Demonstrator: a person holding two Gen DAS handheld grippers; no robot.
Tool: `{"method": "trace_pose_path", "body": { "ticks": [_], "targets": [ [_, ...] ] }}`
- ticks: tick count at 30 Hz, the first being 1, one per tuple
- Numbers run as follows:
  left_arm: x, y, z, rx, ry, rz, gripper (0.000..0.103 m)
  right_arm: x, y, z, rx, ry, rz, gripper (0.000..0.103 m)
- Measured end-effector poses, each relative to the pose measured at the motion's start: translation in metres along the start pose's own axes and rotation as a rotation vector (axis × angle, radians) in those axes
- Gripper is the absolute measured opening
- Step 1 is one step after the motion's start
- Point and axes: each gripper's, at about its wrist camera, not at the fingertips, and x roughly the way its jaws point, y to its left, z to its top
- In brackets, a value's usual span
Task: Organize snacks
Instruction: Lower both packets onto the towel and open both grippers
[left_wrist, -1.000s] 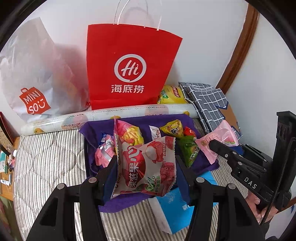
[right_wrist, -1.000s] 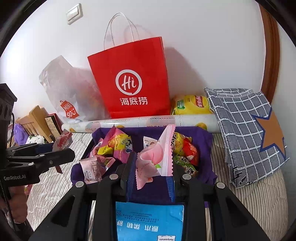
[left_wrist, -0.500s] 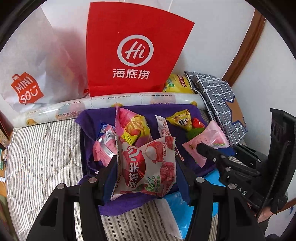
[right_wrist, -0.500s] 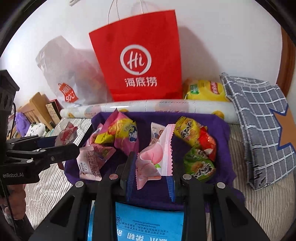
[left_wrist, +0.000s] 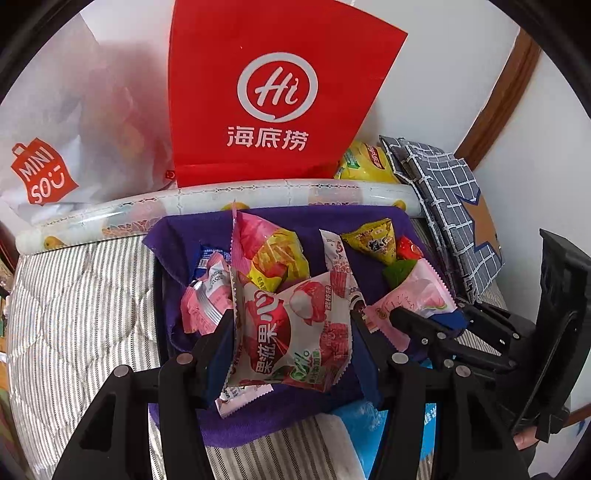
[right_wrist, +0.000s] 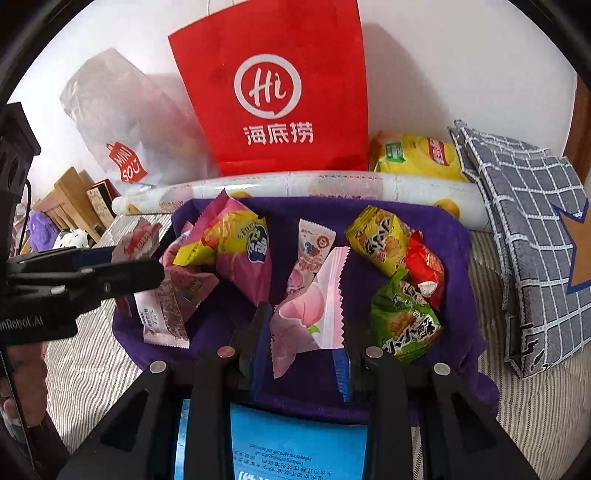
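My left gripper (left_wrist: 291, 328) is shut on a red and white lychee snack packet (left_wrist: 295, 332), held just above the purple cloth-lined tray (left_wrist: 362, 221). My right gripper (right_wrist: 304, 332) is shut on a pink peach candy packet (right_wrist: 312, 317), over the tray's near side. In the tray lie a pink and yellow packet (right_wrist: 232, 243), a yellow packet (right_wrist: 380, 236), a red one (right_wrist: 424, 266), a green one (right_wrist: 404, 321), a small white one (right_wrist: 314, 243) and pink packets (right_wrist: 166, 306). The right gripper (left_wrist: 417, 321) with its peach packet (left_wrist: 417, 299) shows at the right of the left wrist view; the left gripper (right_wrist: 147, 269) shows at the left of the right wrist view.
The tray rests on a striped quilt (left_wrist: 81, 302). Behind it lie a patterned roll (right_wrist: 295, 188), a red paper bag (right_wrist: 273, 92), a white plastic bag (left_wrist: 55, 129) and a yellow chip bag (right_wrist: 417, 155). A checked grey cloth (right_wrist: 532, 221) lies right. A blue packet (right_wrist: 295, 443) sits near.
Both grippers have sunk toward the tray and moved forward with their packets still held. The tray and the bags behind it look larger and nearer.
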Motion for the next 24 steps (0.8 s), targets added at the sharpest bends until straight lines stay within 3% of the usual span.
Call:
{"method": "trace_pose_path", "body": {
  "ticks": [24],
  "targets": [
    [0.04, -0.002, 0.011, 0.023, 0.043, -0.008, 0.06, 0.038, 0.002, -0.002, -0.012, 0.124, -0.006, 0.032]
  ]
}}
